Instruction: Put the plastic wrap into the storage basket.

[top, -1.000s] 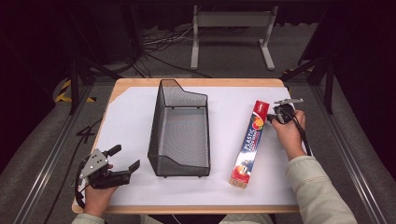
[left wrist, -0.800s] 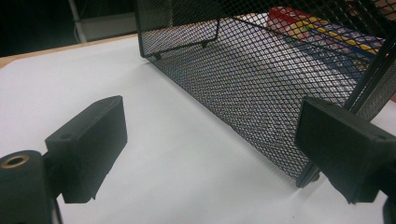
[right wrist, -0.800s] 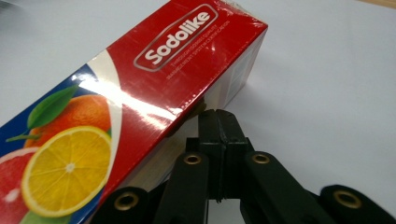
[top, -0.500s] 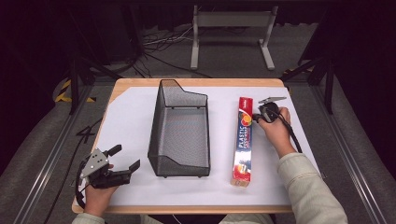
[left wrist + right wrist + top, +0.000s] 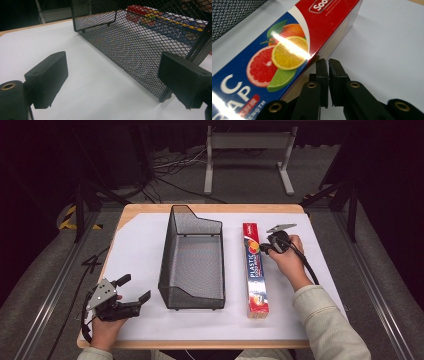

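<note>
White-covered table (image 5: pixel 140 245) held a mesh basket (image 5: pixel 192 260) at centre frame and a plastic wrap box (image 5: pixel 255 270) lying flat just right of it, well apart. Right gripper (image 5: pixel 263 248), jaws clenched with only a slit and grasping nothing, pressed against the box's right side near its upper end. Left gripper (image 5: pixel 132 290), lower left, sat released and empty. Risk: pushing off-centre could spin the box or jam it against the basket. Versus earlier frames, the box had slid left and straightened; the right gripper followed.
</note>
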{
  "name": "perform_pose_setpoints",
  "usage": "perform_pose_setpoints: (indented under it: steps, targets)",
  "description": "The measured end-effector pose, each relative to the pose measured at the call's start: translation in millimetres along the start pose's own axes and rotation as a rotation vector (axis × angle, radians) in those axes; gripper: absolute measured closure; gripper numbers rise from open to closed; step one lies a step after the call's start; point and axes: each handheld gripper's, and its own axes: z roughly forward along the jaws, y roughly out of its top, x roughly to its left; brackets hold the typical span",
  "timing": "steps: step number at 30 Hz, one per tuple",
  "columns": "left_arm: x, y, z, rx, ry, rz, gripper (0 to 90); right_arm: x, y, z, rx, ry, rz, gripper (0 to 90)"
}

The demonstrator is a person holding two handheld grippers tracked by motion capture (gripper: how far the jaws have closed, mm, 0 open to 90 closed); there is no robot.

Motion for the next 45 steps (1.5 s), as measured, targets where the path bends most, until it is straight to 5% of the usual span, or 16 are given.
perform_pose_setpoints:
  steps: [4,10,14,20,29,45]
  targets:
    - [-0.2,0.6,0.0,-0.003,0.0,0.001,10.3,3.7,4.0,-11.3,0.023,-0.022,0.009,75.3]
    - [4.2,-4.1,-2.8,0.0,0.013,-0.019,10.4,12.0,9.1,-36.7,-0.016,-0.018,0.06,43.4]
    - [6.3,-2.8,-3.6,-0.019,0.008,-0.047,10.5,21.2,9.8,-45.5,-0.008,0.008,0.102,37.2]
    - [2.1,-0.9,1.2,-0.01,0.006,-0.024,10.4,44.5,10.7,-56.0,0.014,0.02,0.15,38.4]
    - [1.9,-0.9,1.4,-0.009,0.007,-0.023,10.5,62.9,10.4,-49.5,0.124,-0.017,0.248,11.8]
    - [1.6,-0.5,1.8,-0.014,-0.003,-0.014,10.3,87.0,10.6,-21.0,0.256,-0.04,0.246,5.9]
